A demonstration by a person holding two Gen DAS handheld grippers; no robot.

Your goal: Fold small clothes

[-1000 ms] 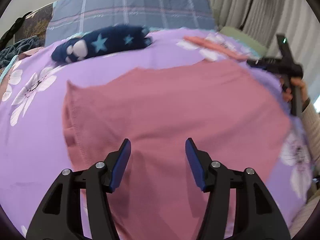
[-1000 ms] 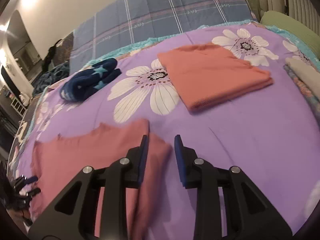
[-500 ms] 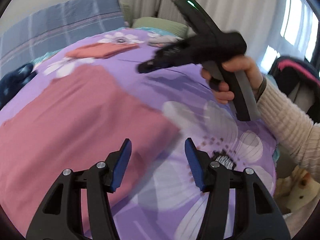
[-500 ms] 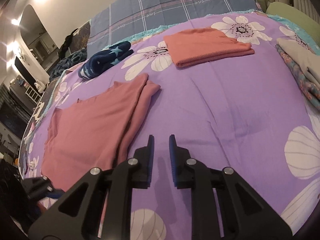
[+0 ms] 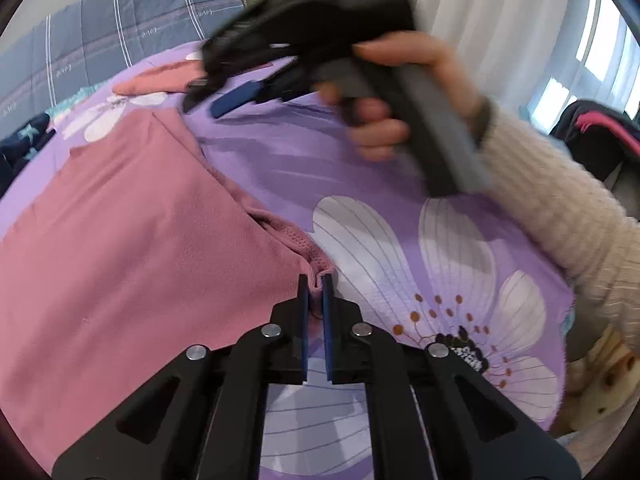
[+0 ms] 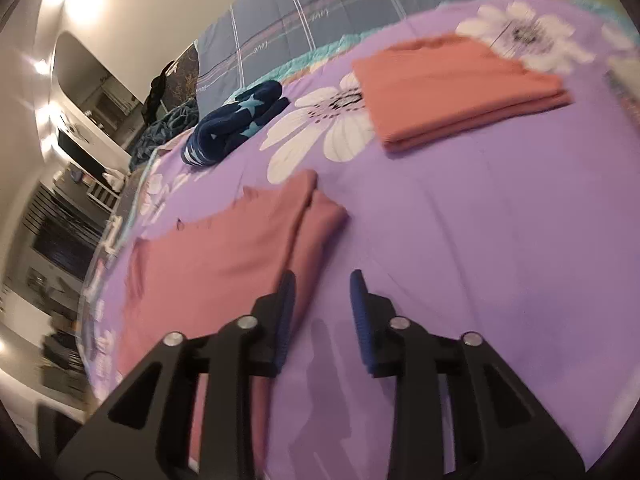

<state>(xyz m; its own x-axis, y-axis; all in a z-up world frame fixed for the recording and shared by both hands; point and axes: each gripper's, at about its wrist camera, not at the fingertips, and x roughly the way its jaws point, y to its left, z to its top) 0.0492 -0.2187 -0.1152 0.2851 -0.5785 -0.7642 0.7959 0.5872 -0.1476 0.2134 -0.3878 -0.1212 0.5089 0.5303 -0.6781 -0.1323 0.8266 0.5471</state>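
Observation:
A pink garment lies flat on the purple flowered bedspread, with one side folded in along its right edge. My left gripper is shut on the garment's near right corner. The garment also shows in the right wrist view. My right gripper is open and empty, hovering over the garment's right edge; its left finger is above the cloth. In the left wrist view the right gripper hangs blurred above the bed, held by a hand in a cream sleeve.
A folded orange garment lies at the far right of the bed. A rolled navy star-print garment lies at the far left. A blue plaid pillow is behind. The bed's edge is to the left.
My left gripper swung to the garment's right corner and closed on it. My right gripper opened and moved in over the garment's right edge.

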